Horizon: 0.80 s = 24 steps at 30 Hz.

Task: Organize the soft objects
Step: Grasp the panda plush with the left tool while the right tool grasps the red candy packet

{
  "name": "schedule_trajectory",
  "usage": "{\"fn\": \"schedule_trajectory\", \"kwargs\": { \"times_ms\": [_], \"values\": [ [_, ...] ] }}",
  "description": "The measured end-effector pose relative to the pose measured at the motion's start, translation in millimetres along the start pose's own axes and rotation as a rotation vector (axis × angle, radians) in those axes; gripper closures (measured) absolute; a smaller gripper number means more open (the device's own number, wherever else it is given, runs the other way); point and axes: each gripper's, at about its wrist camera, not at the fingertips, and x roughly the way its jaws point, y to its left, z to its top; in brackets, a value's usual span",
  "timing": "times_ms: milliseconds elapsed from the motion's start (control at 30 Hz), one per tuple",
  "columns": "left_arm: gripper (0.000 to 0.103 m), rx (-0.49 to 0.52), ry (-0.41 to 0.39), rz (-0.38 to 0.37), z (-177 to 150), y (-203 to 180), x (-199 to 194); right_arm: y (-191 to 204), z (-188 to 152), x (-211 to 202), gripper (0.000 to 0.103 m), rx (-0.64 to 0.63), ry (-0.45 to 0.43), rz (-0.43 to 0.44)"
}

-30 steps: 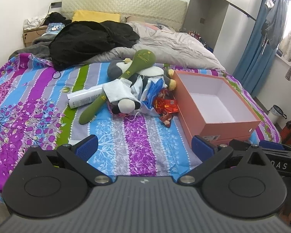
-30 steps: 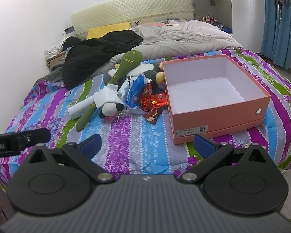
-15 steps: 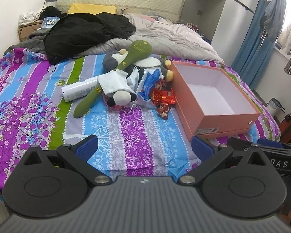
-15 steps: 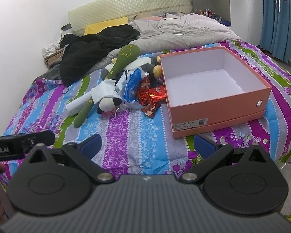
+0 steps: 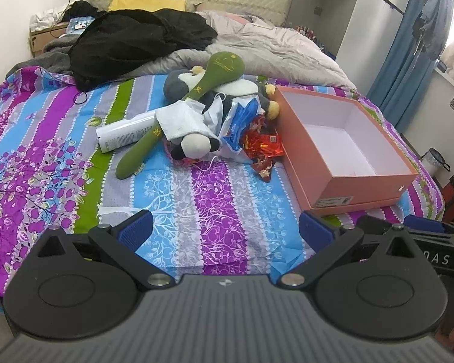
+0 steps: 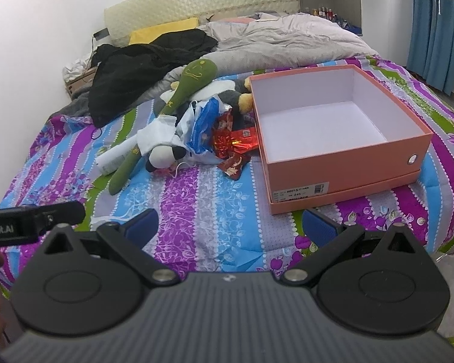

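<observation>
A pile of soft things lies mid-bed: a long green plush [image 5: 178, 112] [image 6: 166, 112], a black-and-white plush [image 5: 193, 148] [image 6: 163, 157], a grey-white penguin plush [image 5: 178, 80], a white cloth [image 5: 180, 121], plastic bags [image 5: 239, 121] [image 6: 202, 130] and red wrappers [image 5: 263, 145] [image 6: 233, 142]. An open, empty orange box [image 5: 363, 187] [image 6: 342, 163] stands right of the pile. My left gripper [image 5: 224, 231] and right gripper [image 6: 230, 227] are both open and empty, above the bed's near edge, well short of the pile.
A white cylinder [image 5: 121, 134] lies left of the pile. Black clothing [image 5: 130, 39] and a grey duvet [image 5: 272, 45] cover the far bed. The striped floral sheet [image 5: 215, 199] spreads between grippers and pile. Blue curtains [image 5: 408, 60] hang at right.
Both grippers have risen and tilted a little downward, so the bed and pile sit lower and slightly nearer in view. Both stay open; nothing on the bed has moved.
</observation>
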Motion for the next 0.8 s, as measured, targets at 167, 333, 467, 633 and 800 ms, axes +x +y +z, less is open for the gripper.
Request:
{"fn": "schedule_trajectory", "kwargs": {
  "times_ms": [167,333,467,633,800],
  "values": [
    [0.000,0.000,0.013,0.003,4,3,10,0,2,9,0.000,0.006,0.003,-0.007],
    [0.000,-0.003,0.029,0.006,9,8,21,-2,2,20,0.000,0.020,0.019,-0.010],
    [0.000,0.004,0.039,0.009,13,11,32,-3,2,29,0.000,0.036,0.035,-0.012],
    [0.000,0.011,0.060,0.012,16,15,48,-3,1,43,0.000,0.044,0.043,-0.010],
    [0.000,0.017,0.085,0.003,22,20,65,-1,1,56,0.000,0.046,0.050,-0.014]
  ]
}}
